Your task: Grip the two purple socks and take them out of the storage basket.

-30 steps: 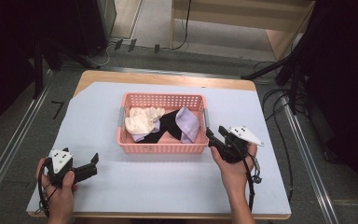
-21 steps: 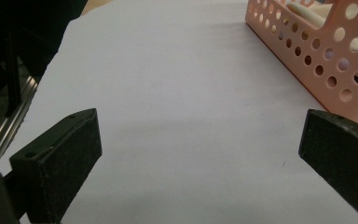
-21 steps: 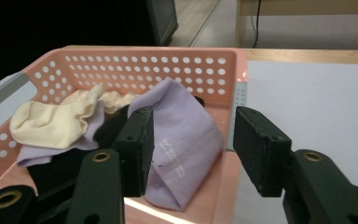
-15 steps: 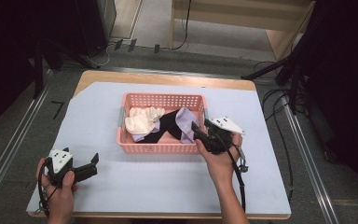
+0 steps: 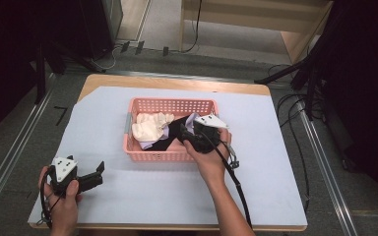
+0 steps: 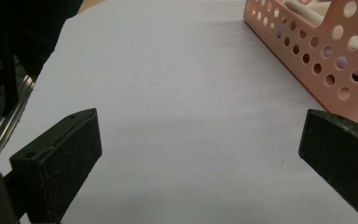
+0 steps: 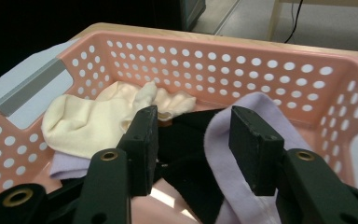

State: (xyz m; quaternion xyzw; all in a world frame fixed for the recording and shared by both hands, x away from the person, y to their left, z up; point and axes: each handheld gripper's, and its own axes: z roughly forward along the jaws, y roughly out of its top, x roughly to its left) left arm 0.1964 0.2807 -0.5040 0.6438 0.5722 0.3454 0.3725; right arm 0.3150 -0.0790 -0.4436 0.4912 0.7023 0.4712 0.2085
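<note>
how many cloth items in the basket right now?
3 that I can make out in the pink basket: a cream sock at left, a black piece in the middle, a lilac one at right. More may lie underneath.

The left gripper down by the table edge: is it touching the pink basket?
Apart. In the high view the left gripper sits on the white table cover, with a bare strip of cover plainly between it and the pink basket.

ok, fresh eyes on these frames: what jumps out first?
The pink basket mid-table, stuffed with cream socks, black cloth and a lilac piece. The right gripper reaches into it, fingers parted over the black cloth. The left gripper sits open over bare white table cover, near-left.
</note>
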